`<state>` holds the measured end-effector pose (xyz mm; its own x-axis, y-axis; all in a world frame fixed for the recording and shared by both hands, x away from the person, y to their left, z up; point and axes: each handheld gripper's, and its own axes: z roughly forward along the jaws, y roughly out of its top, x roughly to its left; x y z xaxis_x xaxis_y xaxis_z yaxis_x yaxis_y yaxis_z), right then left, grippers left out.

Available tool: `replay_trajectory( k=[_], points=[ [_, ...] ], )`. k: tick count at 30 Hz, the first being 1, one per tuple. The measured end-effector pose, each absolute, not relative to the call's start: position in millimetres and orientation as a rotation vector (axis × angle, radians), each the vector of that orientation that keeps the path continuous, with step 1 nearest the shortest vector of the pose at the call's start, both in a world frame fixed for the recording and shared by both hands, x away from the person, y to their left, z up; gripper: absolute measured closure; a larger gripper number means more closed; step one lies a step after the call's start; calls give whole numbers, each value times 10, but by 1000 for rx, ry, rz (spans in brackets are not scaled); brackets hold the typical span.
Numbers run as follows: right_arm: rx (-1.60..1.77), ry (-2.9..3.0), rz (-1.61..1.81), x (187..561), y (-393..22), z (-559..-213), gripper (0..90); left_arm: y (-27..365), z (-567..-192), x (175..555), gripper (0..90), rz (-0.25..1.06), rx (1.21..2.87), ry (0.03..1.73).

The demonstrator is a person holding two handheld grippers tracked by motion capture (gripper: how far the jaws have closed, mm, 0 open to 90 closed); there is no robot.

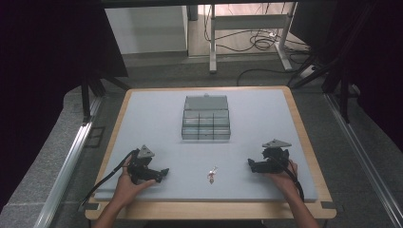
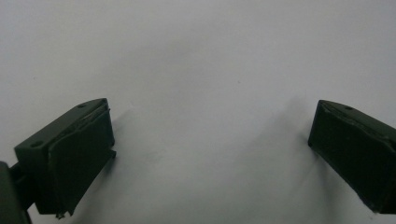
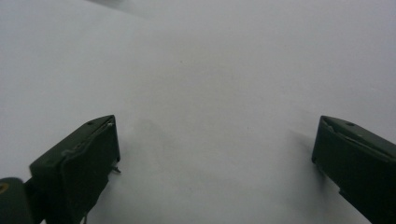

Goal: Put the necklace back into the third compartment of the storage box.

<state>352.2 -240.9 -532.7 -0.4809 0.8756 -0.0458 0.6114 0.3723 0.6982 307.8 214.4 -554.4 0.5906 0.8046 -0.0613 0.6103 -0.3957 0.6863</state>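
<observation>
- One small pinkish trinket (image 1: 211, 175) lies loose on the grey mat (image 1: 157, 118), near the front edge, between the two grippers and touched by neither.
- Both tongs rest low on the mat: the left gripper (image 1: 164, 173) and the right gripper (image 1: 250, 163) each point inward at the trinket, jaws spread wide apart with nothing between them.
- Behind, well apart, stands a clear compartment box (image 1: 206, 125) with its lid raised.
- Judgement: the pick-up has not begun; the next move calls for one gripper to straddle the trinket and close gently.
</observation>
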Motion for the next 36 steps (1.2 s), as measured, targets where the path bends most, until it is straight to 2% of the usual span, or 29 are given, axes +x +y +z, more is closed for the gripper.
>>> replay_trajectory(
  k=[26, 36],
  points=[
    [1280, 2212, 919, 3354, -2533, -5206, 234, 2145, -5543, 3076, 0, 370, 2141, 1117],
    [1194, 2232, 1014, 3224, -2493, -5017, 248, 2145, -5544, 3076, 0, 369, 2140, 1116]
  ],
)
